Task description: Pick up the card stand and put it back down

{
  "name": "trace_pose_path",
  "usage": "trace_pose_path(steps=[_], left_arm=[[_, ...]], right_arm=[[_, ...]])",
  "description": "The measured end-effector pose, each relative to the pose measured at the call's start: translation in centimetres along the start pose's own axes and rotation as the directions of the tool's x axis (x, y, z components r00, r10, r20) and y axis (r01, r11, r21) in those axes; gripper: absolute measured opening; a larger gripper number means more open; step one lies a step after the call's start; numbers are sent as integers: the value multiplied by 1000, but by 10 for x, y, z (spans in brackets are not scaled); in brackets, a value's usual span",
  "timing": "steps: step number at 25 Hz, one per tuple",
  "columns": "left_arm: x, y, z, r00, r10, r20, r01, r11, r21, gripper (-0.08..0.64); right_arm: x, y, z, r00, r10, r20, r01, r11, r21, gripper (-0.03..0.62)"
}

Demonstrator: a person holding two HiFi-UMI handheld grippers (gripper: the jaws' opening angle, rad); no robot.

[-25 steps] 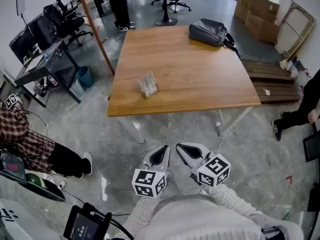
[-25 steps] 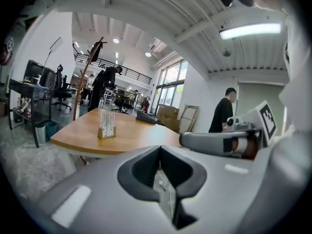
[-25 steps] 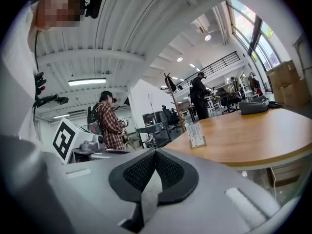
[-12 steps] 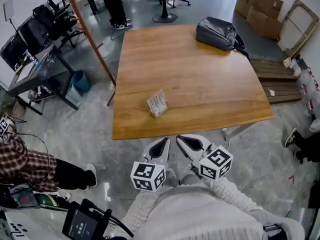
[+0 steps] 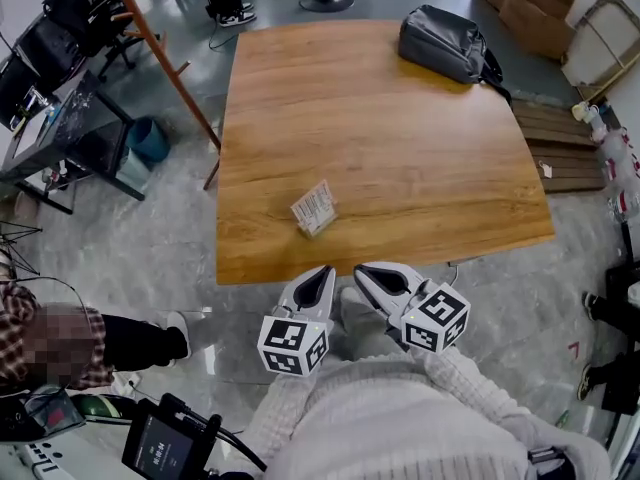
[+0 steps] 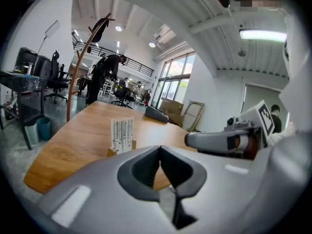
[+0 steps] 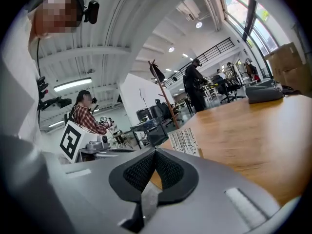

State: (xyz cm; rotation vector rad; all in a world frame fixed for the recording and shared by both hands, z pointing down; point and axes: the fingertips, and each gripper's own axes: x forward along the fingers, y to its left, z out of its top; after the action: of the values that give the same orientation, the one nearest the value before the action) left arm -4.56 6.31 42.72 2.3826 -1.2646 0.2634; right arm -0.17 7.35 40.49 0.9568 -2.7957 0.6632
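Note:
The card stand [image 5: 314, 208], a small wooden holder with a white printed card upright in it, sits on the wooden table [image 5: 400, 138] near its front edge. It also shows ahead in the left gripper view [image 6: 122, 135] and in the right gripper view [image 7: 185, 142]. My left gripper [image 5: 324, 273] hangs just short of the table's front edge, below the stand, shut with nothing in it. Beside it, my right gripper [image 5: 362, 272] is likewise shut and empty. Both point toward the table.
A grey backpack [image 5: 450, 46] lies at the table's far right corner. A slanted wooden pole [image 5: 165, 58] and a desk with office chairs [image 5: 60, 88] stand to the left. A seated person in a plaid shirt [image 5: 20, 318] is at the lower left. Cardboard boxes [image 5: 525, 8] stand far right.
The table and card stand have drawn nearer in the head view. Both grippers have come forward together up to the table's front edge, staying shut.

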Motion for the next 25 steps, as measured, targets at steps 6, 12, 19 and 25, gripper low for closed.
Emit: trace_pose_path(steps=[6, 12, 19, 25], left_arm=[[27, 19, 16, 999, 48, -6, -48, 999, -6, 8], [44, 37, 25, 997, 81, -7, -81, 996, -41, 8], [51, 54, 23, 989, 148, -21, -149, 988, -35, 8], [56, 62, 15, 987, 150, -62, -151, 989, -6, 8]], right_arm=[[25, -32, 20, 997, 68, -39, -69, 998, -6, -1], [56, -46, 34, 989, 130, -66, -131, 991, -15, -2], [72, -54, 29, 978, 182, -102, -182, 983, 9, -2], [81, -59, 21, 976, 181, -117, -176, 983, 51, -2]])
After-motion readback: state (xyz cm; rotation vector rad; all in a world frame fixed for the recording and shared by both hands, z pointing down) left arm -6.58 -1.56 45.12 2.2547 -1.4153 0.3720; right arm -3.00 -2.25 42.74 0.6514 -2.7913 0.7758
